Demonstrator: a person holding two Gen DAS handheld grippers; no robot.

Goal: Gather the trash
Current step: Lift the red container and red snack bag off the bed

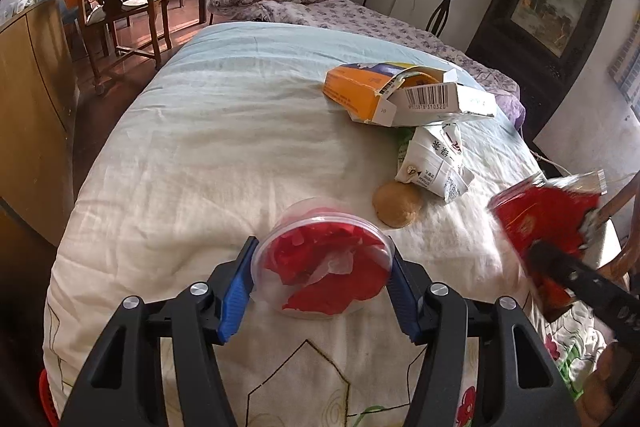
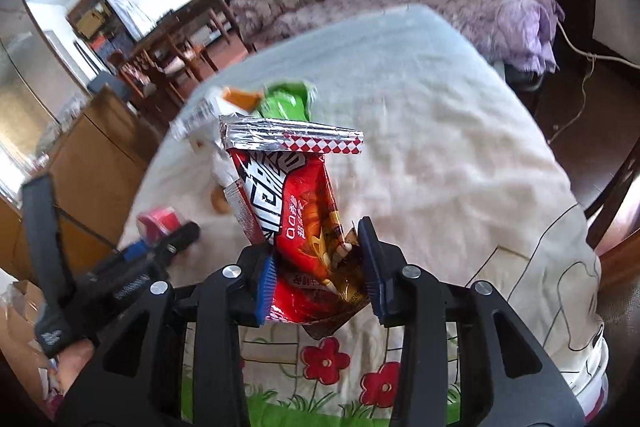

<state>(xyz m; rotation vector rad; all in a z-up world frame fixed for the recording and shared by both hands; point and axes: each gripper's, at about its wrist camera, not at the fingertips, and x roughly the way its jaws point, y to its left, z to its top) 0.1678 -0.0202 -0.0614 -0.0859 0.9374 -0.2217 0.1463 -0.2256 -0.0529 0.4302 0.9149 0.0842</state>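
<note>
Left wrist view first: the left gripper (image 1: 323,281) has its blue jaws pressed on either side of a clear plastic tub (image 1: 323,259) stuffed with red scraps, which sits on the cream quilt (image 1: 192,155) at the near end of the bed. That tub looks thin-walled and light, so I'd guess it will buckle if squeezed hard; the rim is the stiffest place to hold.

Further right lie a torn orange carton (image 1: 368,93), a crumpled white drink carton (image 1: 436,163) and a brown round lump (image 1: 397,205) (bread, perhaps), all soft, featherweight stuff.

Over on the right, the right gripper (image 2: 320,267) pinches a red snack wrapper (image 2: 296,203) by its lower end, lifted clear of the quilt. Foil film is slippery, so a crumpled fold seems the safer hold.
</note>
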